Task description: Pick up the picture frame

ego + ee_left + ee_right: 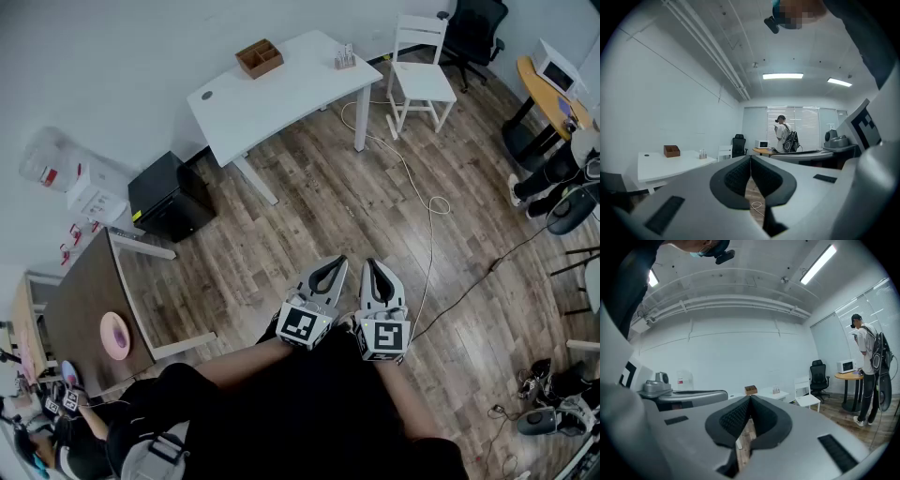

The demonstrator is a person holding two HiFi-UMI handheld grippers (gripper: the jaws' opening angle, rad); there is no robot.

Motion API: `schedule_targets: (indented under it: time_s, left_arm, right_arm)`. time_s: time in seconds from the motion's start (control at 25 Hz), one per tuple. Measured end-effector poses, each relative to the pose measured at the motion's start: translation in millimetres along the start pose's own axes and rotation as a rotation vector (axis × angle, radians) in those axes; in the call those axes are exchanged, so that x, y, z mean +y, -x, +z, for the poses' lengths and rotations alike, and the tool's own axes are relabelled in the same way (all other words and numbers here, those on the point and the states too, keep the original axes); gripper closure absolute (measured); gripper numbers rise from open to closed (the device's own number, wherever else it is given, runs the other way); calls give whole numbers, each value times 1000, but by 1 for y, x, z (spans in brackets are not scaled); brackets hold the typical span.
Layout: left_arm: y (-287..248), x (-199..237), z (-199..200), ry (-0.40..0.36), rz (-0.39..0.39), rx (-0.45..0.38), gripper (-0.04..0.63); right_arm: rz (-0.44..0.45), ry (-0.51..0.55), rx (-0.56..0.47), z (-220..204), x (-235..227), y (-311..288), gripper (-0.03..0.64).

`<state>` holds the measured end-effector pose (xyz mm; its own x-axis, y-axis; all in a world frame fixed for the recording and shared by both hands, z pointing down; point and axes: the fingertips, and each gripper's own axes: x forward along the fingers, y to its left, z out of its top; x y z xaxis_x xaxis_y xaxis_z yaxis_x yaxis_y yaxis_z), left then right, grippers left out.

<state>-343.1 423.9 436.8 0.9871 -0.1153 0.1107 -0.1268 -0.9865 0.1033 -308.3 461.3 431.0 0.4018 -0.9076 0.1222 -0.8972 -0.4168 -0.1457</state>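
No picture frame can be made out in any view. My left gripper [328,266] and right gripper [375,266] are held side by side close to my body, over the wooden floor, both shut with nothing between the pads. The left gripper view looks past the shut left gripper [751,157] at a white table [661,167]. On that table stand a brown wooden box [671,151] and a small clear object [702,154]. The shut right gripper [750,397] points toward the same box [750,390]. From the head view the white table [281,94] is far ahead.
A white chair [420,75] and a black office chair [473,33] stand right of the table. A cable [412,187] runs over the floor. A black box [169,197] sits by the wall. A brown table [80,300] carries a pink plate [115,335]. A person [867,362] stands by a round table.
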Motion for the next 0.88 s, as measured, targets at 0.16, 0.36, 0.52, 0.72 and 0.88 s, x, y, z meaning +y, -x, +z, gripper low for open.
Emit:
schedule_targets:
  time_s: [0.16, 0.36, 0.52, 0.72, 0.88]
  left_arm:
    - [-22, -10, -3, 8, 3, -13, 580]
    - [-45, -16, -7, -13, -34, 14, 580]
    - [-72, -8, -7, -4, -39, 12, 580]
    - [-127, 9, -9, 21, -81, 15, 580]
    - [-182, 28, -7, 53, -110, 9, 580]
  right_arm:
    - [45, -54, -19, 1, -20, -3, 584]
    - [49, -175, -41, -3, -53, -8, 581]
    - [-4, -148, -39, -2, -78, -25, 581]
    - [-62, -89, -26, 0, -112, -63, 581]
    - [-98, -72, 6, 2, -147, -106, 581]
